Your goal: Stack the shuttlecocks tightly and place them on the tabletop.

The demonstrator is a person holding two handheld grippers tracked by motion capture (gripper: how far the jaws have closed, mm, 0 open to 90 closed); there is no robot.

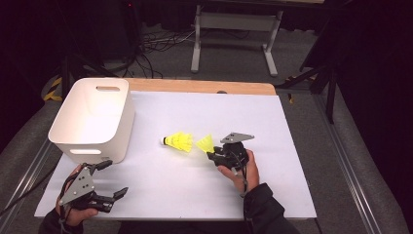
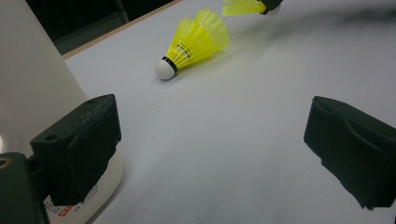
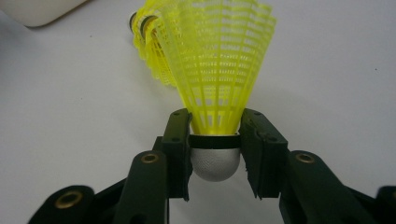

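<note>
Gripping a yellow shuttlecock (image 3: pixel 219 70) by its white cork end, the right gripper (image 1: pixel 214 155) sits a little right of the middle of the white tabletop (image 1: pixel 195 190). In the right gripper view its jaws are clamped on the cork from both sides, and the yellow skirt fans out away from the camera. In the high view the skirt points left, toward the other shuttlecocks, and a hand (image 1: pixel 241 170) holds the gripper from behind, with a dark sleeve (image 1: pixel 265 209) at the bottom edge.

Just left of the held shuttlecock, a short stack of yellow shuttlecocks (image 1: pixel 178 142) lies on its side on the tabletop, nested one inside another, its white cork toward the bin and its skirts toward the right gripper. The held skirt tip is near the stack; whether they touch cannot be told.

A white plastic bin (image 1: pixel 92 119) with handle slots stands at the left rear of the tabletop, well apart from the shuttlecocks.

The left gripper (image 1: pixel 111 181) rests at the near left corner, in front of the bin. Its jaws are wide apart with nothing between them. In the left gripper view one jaw is just beside the bin's wall, and the stack lies farther off.
</note>
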